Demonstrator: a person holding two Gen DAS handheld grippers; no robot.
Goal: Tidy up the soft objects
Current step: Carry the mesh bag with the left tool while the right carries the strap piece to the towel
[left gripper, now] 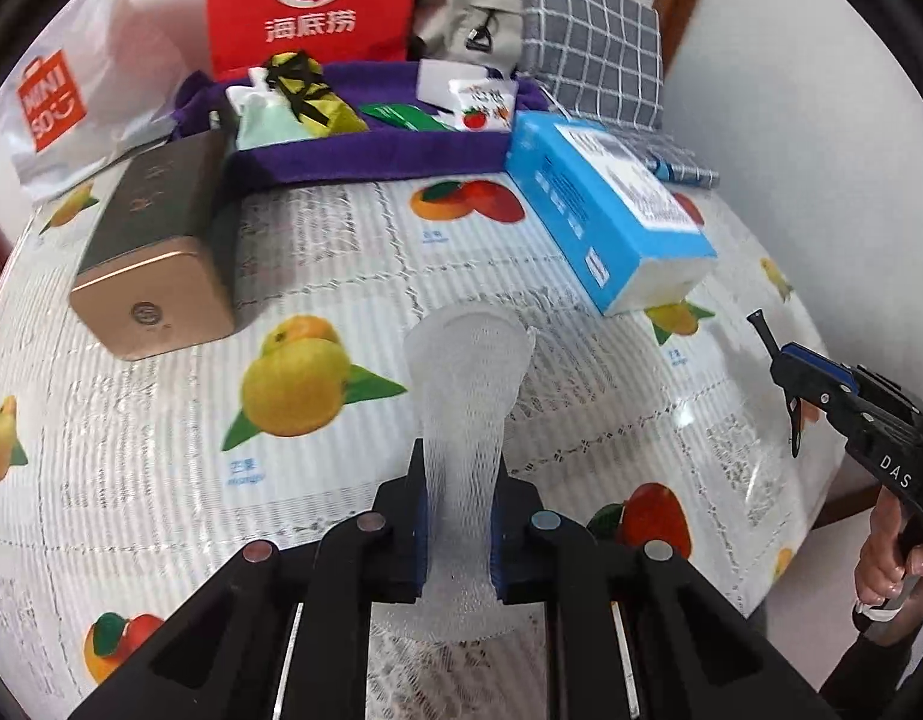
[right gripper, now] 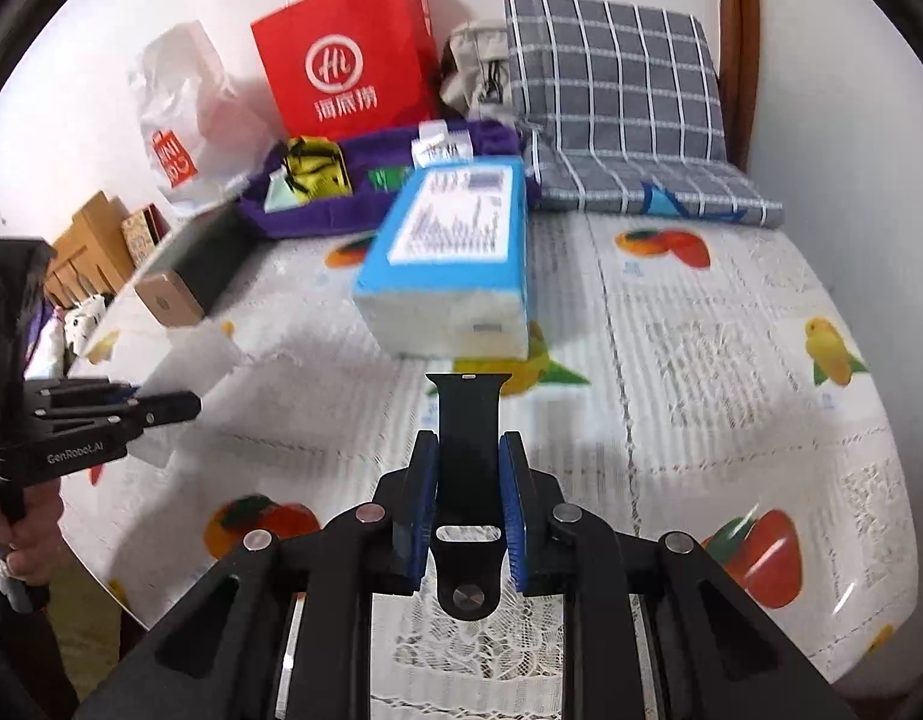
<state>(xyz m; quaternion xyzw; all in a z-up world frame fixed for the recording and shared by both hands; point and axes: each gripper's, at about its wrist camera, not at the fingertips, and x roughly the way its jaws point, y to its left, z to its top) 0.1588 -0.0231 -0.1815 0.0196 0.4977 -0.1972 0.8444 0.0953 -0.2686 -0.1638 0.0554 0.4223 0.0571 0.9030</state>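
Table (left gripper: 521,312) (fruit-print cover): gold tin (left gripper: 155,252), blue box (left gripper: 605,210), purple tray (left gripper: 371,150).

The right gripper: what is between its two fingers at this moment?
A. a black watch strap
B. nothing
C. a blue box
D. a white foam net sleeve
A: in the right wrist view the right gripper has its blue pads pressed on both sides of a black watch strap, which stands up above the fruit-print tablecloth; the white foam net sleeve is in the left gripper instead.

"MINISO" on white bag (left gripper: 52,101), "DAS" on right claw (left gripper: 788,387), "GenRobot.AI" on left claw (right gripper: 179,407)
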